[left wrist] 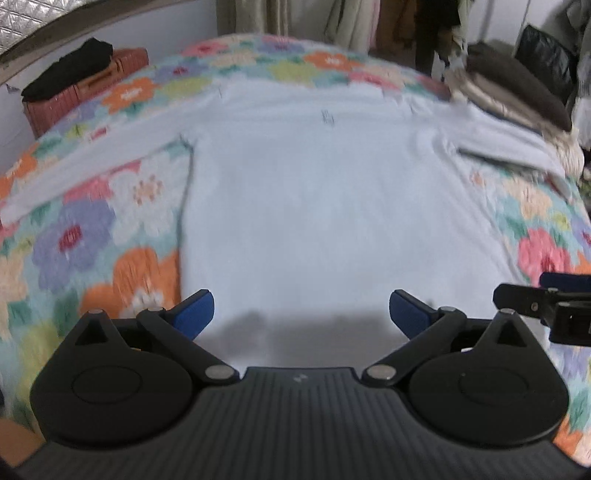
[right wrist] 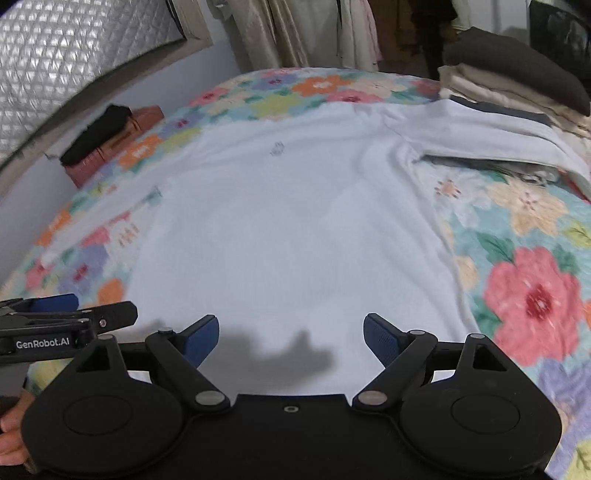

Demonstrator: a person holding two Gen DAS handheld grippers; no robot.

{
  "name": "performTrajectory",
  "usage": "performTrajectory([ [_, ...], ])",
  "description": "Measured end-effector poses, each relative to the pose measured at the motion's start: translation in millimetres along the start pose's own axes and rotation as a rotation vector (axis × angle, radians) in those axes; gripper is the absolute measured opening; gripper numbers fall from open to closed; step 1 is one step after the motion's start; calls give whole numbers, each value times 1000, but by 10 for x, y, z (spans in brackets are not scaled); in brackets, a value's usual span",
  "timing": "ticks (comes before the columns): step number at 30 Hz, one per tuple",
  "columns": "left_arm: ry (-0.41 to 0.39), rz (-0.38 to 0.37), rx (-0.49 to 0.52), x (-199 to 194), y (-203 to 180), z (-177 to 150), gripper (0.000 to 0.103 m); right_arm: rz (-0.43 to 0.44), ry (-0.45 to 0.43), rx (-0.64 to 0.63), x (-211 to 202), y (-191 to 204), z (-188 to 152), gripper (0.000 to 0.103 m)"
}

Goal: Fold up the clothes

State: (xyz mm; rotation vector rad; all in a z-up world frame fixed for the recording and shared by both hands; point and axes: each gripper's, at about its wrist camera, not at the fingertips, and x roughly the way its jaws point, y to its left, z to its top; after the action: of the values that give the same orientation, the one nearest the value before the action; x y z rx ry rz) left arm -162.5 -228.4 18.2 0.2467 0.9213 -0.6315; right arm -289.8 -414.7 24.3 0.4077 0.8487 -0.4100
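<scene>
A pale blue long-sleeved shirt (left wrist: 314,206) lies spread flat on a floral quilt, its sleeves stretched out to both sides and a small dark print near the chest. It also shows in the right wrist view (right wrist: 288,229). My left gripper (left wrist: 301,314) is open and empty, held above the shirt's near hem. My right gripper (right wrist: 290,338) is open and empty too, above the same hem. Each gripper shows at the edge of the other's view, the right one (left wrist: 546,306) and the left one (right wrist: 70,317).
The floral quilt (left wrist: 92,240) covers the bed. A stack of folded clothes (right wrist: 517,85) sits at the far right, under the shirt's right sleeve (right wrist: 491,140). A reddish case with a black garment (left wrist: 74,81) stands at the far left. Hanging clothes (right wrist: 332,33) are behind.
</scene>
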Motion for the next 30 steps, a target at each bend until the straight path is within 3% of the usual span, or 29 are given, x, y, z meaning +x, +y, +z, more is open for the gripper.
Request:
performTrajectory([
  [5, 26, -24, 55, -14, -169, -257, 103, -113, -10, -48, -118, -6, -264, 89],
  [8, 63, -39, 73, -8, -239, -344, 103, -131, -14, -56, -192, -25, -338, 89],
  [16, 53, -42, 123, -95, -357, -420, 103, -117, -16, -104, -317, 29, -433, 89],
  [30, 75, -17, 153, -94, -442, -505, 103, -85, -12, -69, -302, 33, -509, 89],
])
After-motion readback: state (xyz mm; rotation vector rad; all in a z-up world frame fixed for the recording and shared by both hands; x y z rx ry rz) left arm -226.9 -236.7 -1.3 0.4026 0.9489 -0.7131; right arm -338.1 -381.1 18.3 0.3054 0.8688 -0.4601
